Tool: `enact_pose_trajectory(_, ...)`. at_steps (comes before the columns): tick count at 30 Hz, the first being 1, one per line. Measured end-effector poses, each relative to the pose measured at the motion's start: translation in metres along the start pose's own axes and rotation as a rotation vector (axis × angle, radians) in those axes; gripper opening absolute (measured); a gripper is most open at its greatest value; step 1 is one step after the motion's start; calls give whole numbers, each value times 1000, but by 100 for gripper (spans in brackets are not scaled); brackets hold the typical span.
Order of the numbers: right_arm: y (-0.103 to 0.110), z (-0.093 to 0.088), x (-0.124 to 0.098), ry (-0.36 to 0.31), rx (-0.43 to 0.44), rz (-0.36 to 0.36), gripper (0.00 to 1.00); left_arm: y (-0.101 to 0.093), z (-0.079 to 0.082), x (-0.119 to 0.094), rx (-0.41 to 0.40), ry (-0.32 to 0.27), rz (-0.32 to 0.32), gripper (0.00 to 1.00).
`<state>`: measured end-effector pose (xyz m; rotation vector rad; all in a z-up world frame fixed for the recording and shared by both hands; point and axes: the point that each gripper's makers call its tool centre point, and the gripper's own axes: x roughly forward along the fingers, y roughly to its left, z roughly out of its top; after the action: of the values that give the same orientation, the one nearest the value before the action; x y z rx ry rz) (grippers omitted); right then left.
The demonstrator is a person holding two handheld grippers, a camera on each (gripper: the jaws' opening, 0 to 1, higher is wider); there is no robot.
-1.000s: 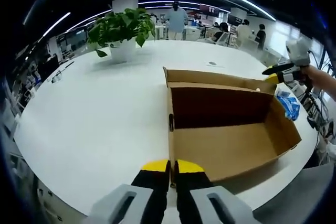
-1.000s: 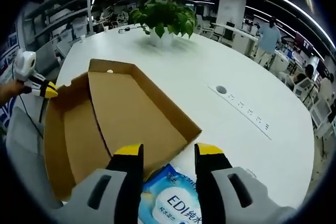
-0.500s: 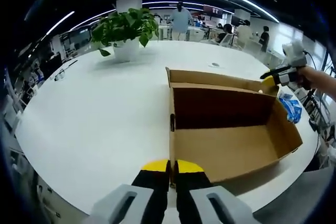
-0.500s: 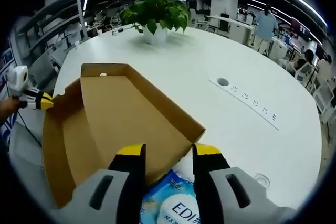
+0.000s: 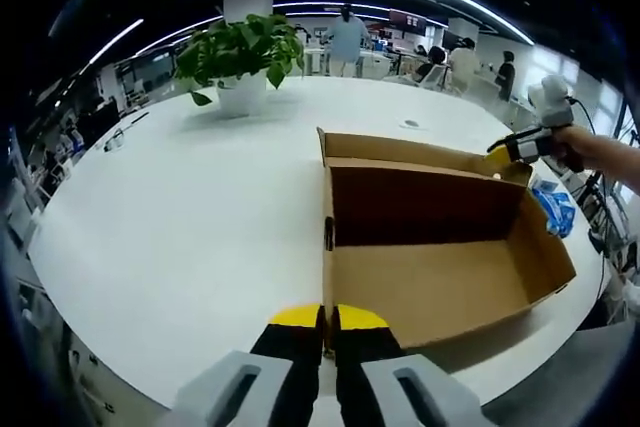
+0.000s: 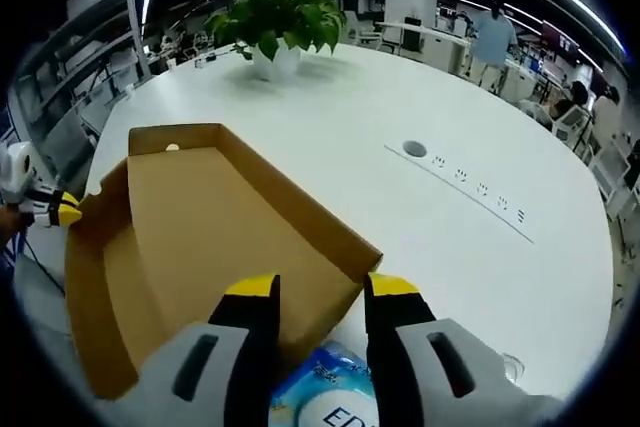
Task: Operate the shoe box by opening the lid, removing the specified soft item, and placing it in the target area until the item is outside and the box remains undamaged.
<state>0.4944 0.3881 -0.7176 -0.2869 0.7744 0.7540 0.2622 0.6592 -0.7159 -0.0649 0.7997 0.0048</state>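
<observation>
mostly white round table [image 5: 180, 217], potted plant [image 6: 275, 22], office behind.

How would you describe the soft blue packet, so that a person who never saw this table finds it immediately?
Start from the big round white table and find the open brown cardboard box on it. Just outside the box's near corner, between the jaws of the right gripper, lies the blue wipes packet. It is the sole blue, glossy, printed thing there; the box is plain brown.
</observation>
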Motion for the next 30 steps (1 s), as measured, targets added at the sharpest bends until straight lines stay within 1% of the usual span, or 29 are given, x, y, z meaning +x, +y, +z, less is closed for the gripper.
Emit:
enact_pose_trajectory(5,-5,8,6,0,-4,-26,28,0,0,0,-2,3,-4,2)
enact_pose_trajectory(9,-17,6,12,32,2,-77,28,-1,0,0,-2,6,-4,2)
enact_pose_trajectory(15,-29,-7,22,110,73,-118,28,0,0,-1,0,8,-6,2)
enact_pose_trajectory(18,-30,-14,26,146,101,-122,28,0,0,0,1,11,-7,2)
enact_pose_trajectory(21,-33,-21,31,184,179,-128,28,0,0,-1,3,13,-8,2)
enact_pose_trajectory(23,-37,-25,33,203,201,-139,29,0,0,-1,2,13,-9,2)
enact_pose_trajectory(25,-36,-30,34,230,230,-140,29,-1,0,-2,3,13,-9,2)
enact_pose_trajectory(30,-35,-34,38,256,285,-131,26,-3,0,-3,-1,14,-11,2)
